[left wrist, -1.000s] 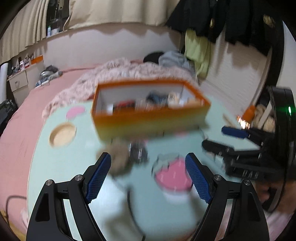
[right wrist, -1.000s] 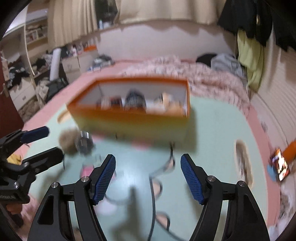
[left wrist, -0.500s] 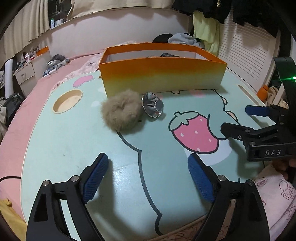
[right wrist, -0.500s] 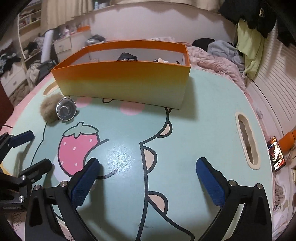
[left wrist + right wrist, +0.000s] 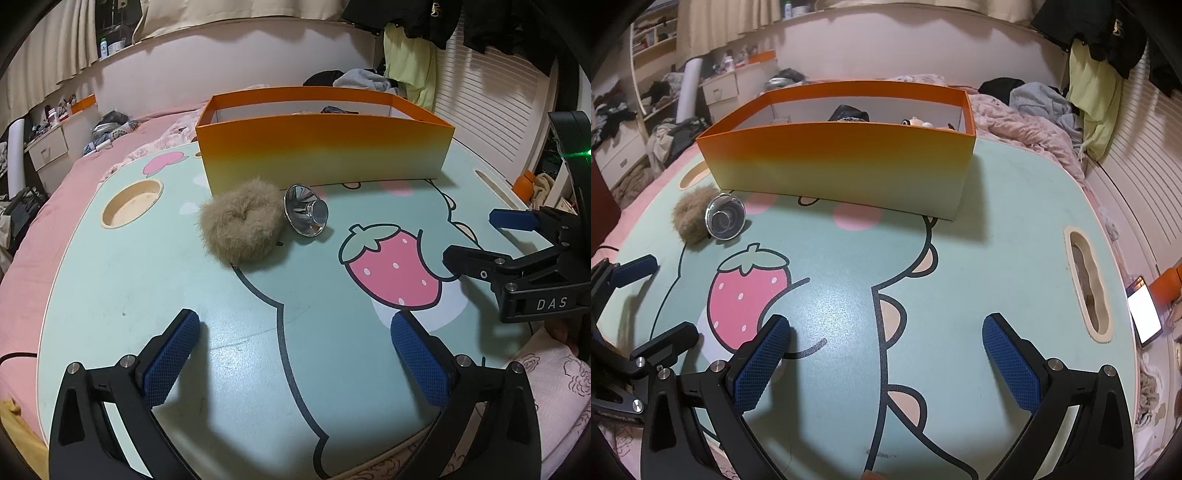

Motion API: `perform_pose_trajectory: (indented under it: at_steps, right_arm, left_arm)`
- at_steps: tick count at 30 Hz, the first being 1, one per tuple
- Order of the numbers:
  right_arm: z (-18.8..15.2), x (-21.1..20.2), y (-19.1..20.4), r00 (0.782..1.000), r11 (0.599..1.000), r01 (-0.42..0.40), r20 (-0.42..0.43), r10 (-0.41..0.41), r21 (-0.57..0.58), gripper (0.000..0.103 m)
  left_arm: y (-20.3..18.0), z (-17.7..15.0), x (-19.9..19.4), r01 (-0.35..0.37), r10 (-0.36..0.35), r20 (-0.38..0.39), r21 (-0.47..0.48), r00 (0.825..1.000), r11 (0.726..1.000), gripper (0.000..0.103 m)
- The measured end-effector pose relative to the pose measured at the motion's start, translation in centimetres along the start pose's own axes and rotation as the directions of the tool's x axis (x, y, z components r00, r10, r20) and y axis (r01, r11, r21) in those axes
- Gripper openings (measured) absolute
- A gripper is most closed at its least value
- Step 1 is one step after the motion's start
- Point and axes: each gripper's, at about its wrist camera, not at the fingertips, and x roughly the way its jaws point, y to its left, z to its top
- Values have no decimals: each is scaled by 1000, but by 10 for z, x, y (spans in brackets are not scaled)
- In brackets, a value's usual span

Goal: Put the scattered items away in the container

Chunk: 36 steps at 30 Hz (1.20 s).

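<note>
An orange box (image 5: 321, 151) (image 5: 842, 166) stands at the far side of the mint-green table (image 5: 129, 280) and holds several small items. In front of its left end lie a fluffy beige scrunchie (image 5: 240, 221) (image 5: 689, 214) and, touching it, a shiny silver funnel-shaped cup (image 5: 306, 214) (image 5: 724, 218) on its side. My left gripper (image 5: 293, 325) (image 5: 670, 295) hovers over the near table edge, its jaws opening with nothing between them. My right gripper (image 5: 886, 325) (image 5: 472, 236) is open and empty, to the right of the left one.
The tabletop has a round cup hole (image 5: 133, 203) at the left and a long slot (image 5: 1087, 284) at the right. A lit phone (image 5: 1145, 310) lies beyond the right edge. Pink bedding (image 5: 55, 206) and piled clothes (image 5: 1034, 99) surround the table.
Both grippers have sunk toward the table and their jaws have spread wider. The box now shows more from the side. The scrunchie and cup have not moved.
</note>
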Motion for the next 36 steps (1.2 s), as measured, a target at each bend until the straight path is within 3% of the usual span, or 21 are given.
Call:
perform_pose_trajectory:
  at_steps: [13,16,20,24,31,34,35,36]
  right_arm:
    - [-1,-3,4,1000,1000,-8,19,8,-8,102]
    - [3,-7,10,999,999,-34,36,35,-28,80]
    - [21,-11,31,992,990,-112,41,116,-90,72]
    - [48,-10,61,972,960,-227,22,234,-162,70]
    - [72,22,115,981,914,-195,-51,189,-357,70]
    - [77,40,125,978,905,-207,-90,186,-372,70]
    - [79,44,126,973,905,-231,-97,210,-358,68]
    - [80,46,127,967,903,-255,-98,235,-345,58]
  left_arm:
    - [0,0,0,1,-1,1,-2,1000,1000,103]
    - [0,0,-1,1,-1,6,-3,1000,1000,103]
    - [-1,-1,-2,1,-1,11,-5,1000,1000,103]
    - [0,-1,-2,0,0,12,-5,1000,1000,103]
    - [0,-1,-2,0,0,15,-7,1000,1000,103]
    - [0,-2,-3,0,0,16,-7,1000,1000,103]
    - [0,-2,-3,1,-1,16,-8,1000,1000,103]
    - [0,-2,-3,1,-1,16,-8,1000,1000,103]
